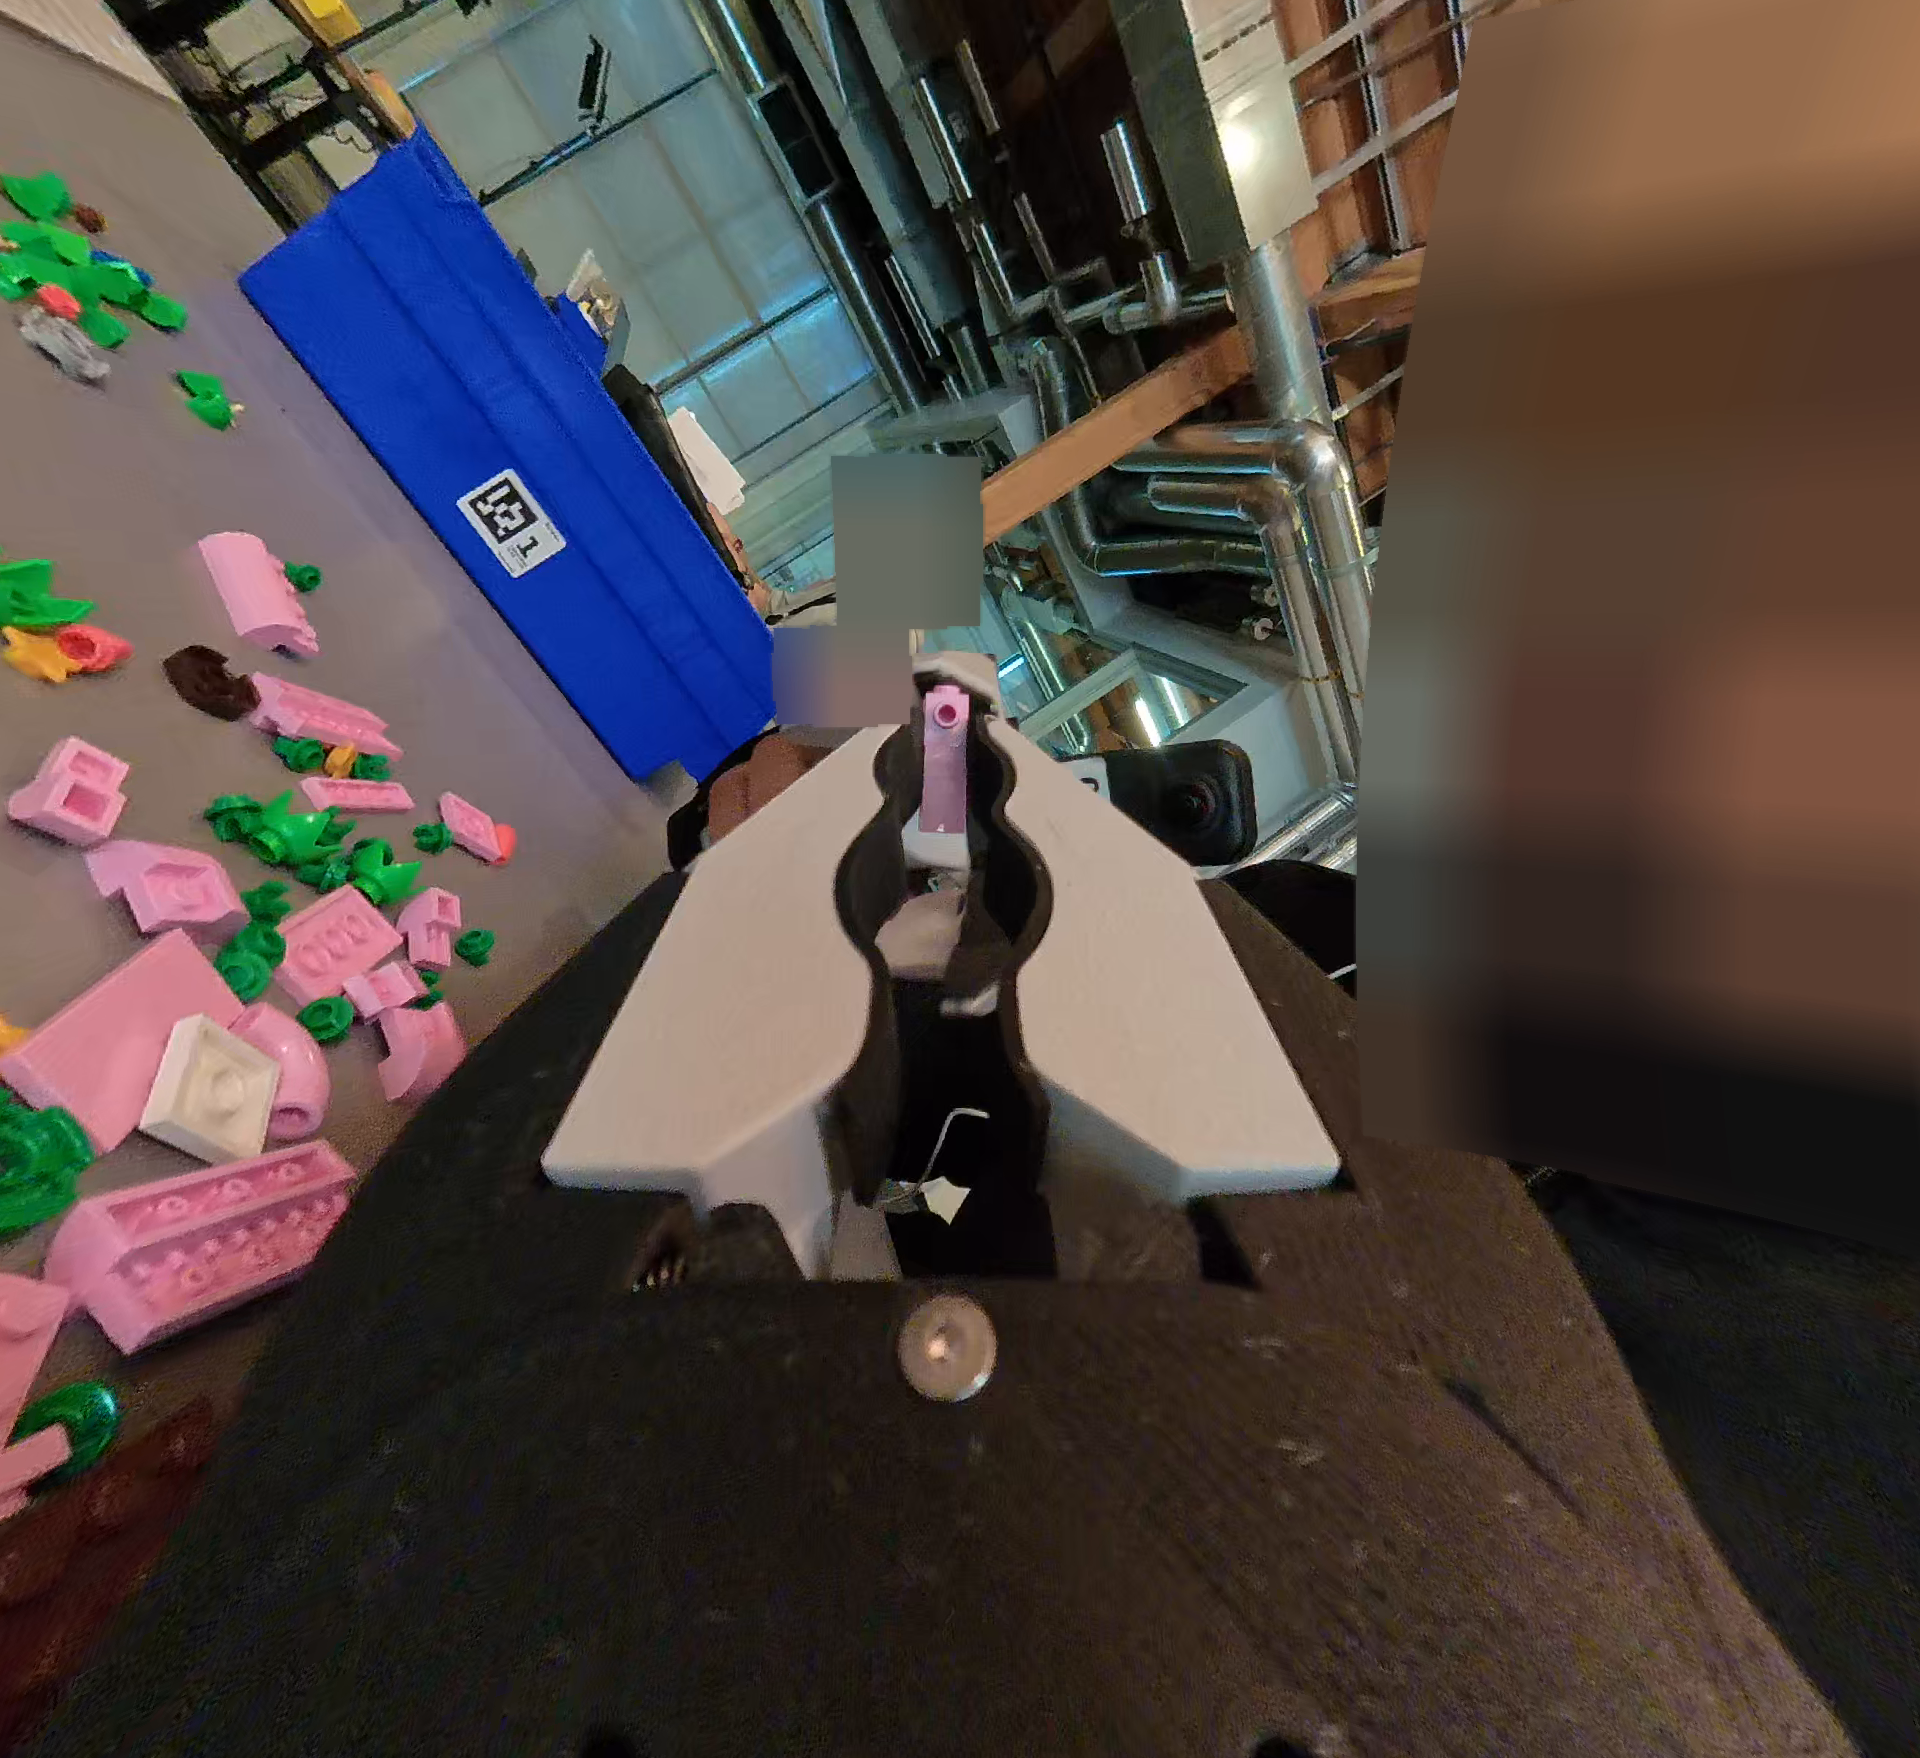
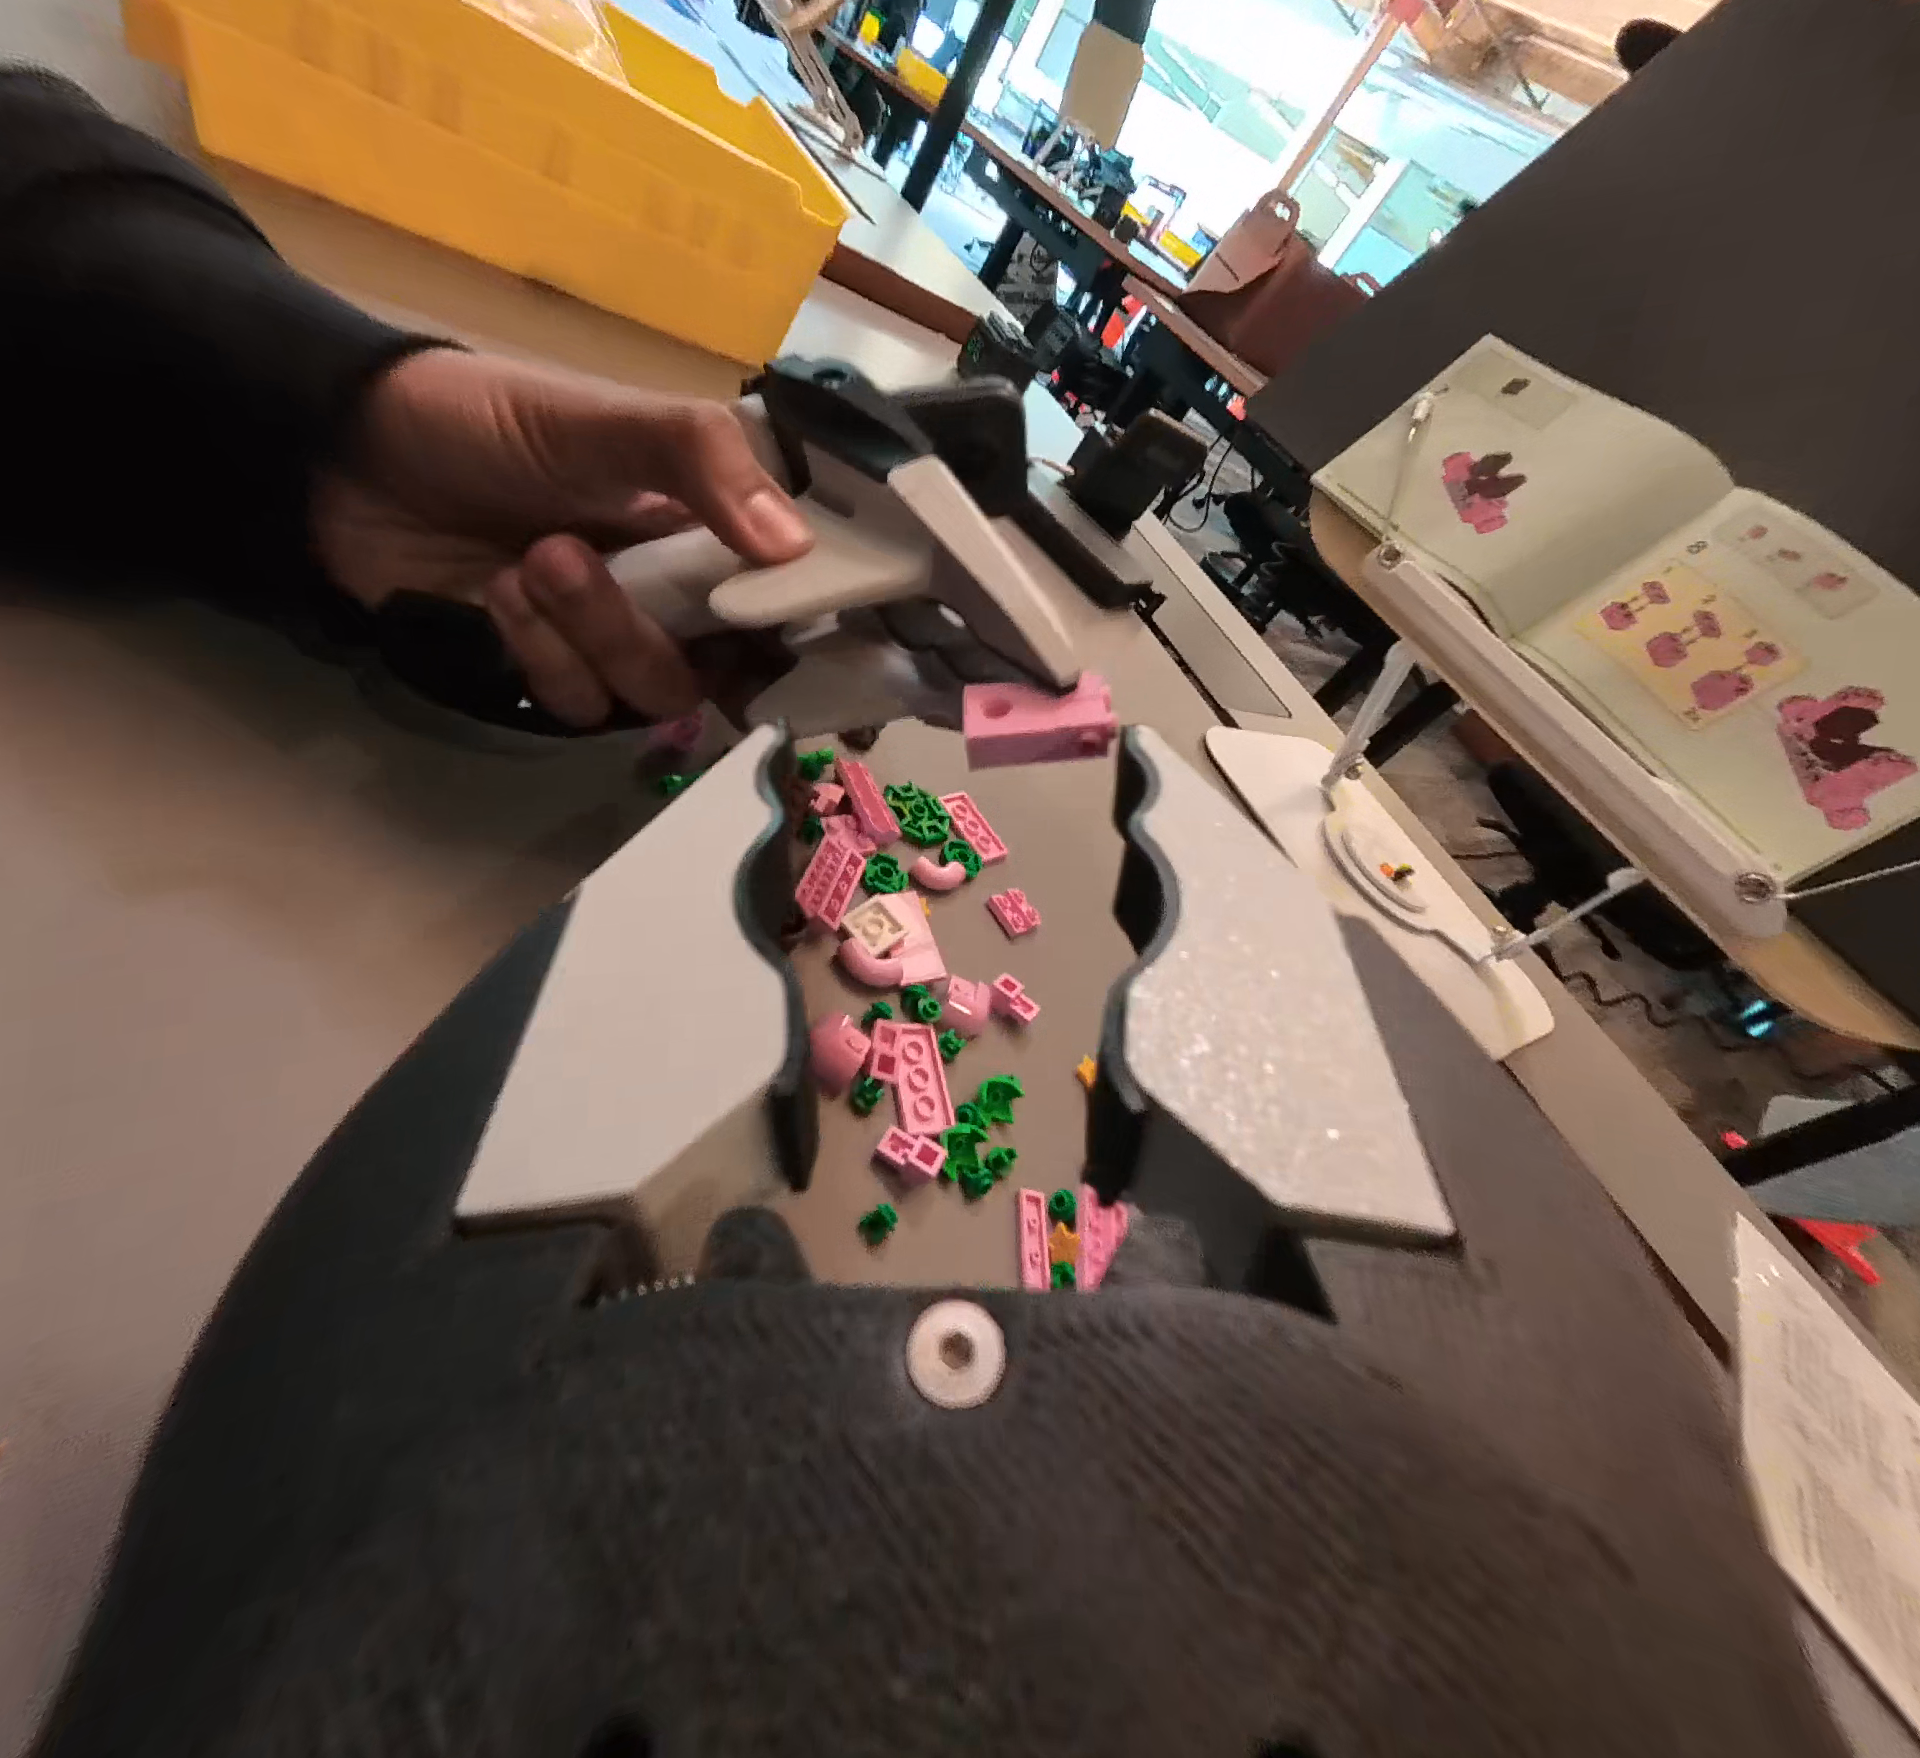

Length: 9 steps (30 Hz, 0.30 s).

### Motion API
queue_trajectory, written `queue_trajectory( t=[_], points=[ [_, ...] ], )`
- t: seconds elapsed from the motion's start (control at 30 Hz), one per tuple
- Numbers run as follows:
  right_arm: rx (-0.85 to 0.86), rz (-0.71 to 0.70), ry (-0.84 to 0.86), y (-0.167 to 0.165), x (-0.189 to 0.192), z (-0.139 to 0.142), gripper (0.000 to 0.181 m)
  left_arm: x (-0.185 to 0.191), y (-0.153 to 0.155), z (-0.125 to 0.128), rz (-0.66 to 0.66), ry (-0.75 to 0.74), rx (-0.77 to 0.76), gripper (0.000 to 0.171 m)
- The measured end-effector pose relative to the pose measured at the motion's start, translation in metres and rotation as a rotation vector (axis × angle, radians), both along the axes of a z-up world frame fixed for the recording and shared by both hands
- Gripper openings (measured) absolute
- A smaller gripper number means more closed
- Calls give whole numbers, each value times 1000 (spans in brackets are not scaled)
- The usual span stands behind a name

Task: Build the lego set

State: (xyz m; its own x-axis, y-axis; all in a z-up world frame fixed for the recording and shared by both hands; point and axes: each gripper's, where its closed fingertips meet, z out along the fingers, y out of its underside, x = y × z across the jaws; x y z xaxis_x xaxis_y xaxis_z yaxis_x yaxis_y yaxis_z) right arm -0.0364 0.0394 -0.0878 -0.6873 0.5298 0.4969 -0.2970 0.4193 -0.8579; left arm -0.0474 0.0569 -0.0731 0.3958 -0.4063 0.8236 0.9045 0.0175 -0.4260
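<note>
My left gripper [image 1: 943,778] is shut on a small pink lego piece [image 1: 943,763] and holds it up in the air, tilted above the table. In the right wrist view that same left gripper [image 2: 997,669], held by a hand [image 2: 540,513], grips the pink brick [image 2: 1034,719] just beyond my right fingertips. My right gripper [image 2: 951,752] is open and empty, its jaws wide apart just below the pink brick. Loose pink, green and white lego pieces [image 2: 914,981] lie on the grey table [image 2: 1060,1002] below; they also show in the left wrist view [image 1: 208,929].
A blue bin [image 1: 499,482] stands at the table's far edge. A yellow bin [image 2: 468,129] sits behind the hand. An open instruction booklet [image 2: 1662,617] rests on a white stand at the right. A sheet of paper [image 2: 1829,1459] lies at the right edge. Only a small space, under 4 cm, lies between the two pairs of fingers.
</note>
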Motion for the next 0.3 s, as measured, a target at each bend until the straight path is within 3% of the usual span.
queue_trajectory(
  t=[0.03,0.1,0.3],
  points=[
    [-15,0,14,1,1,4,56,0,0,-2,-1,-6,-2,6],
    [-24,9,29,1,3,7,45,0,0,-5,-11,-17,-4,6],
    [23,-11,39,3,1,2,41,8,3,-6,-51,-25,3,6]
  ],
)
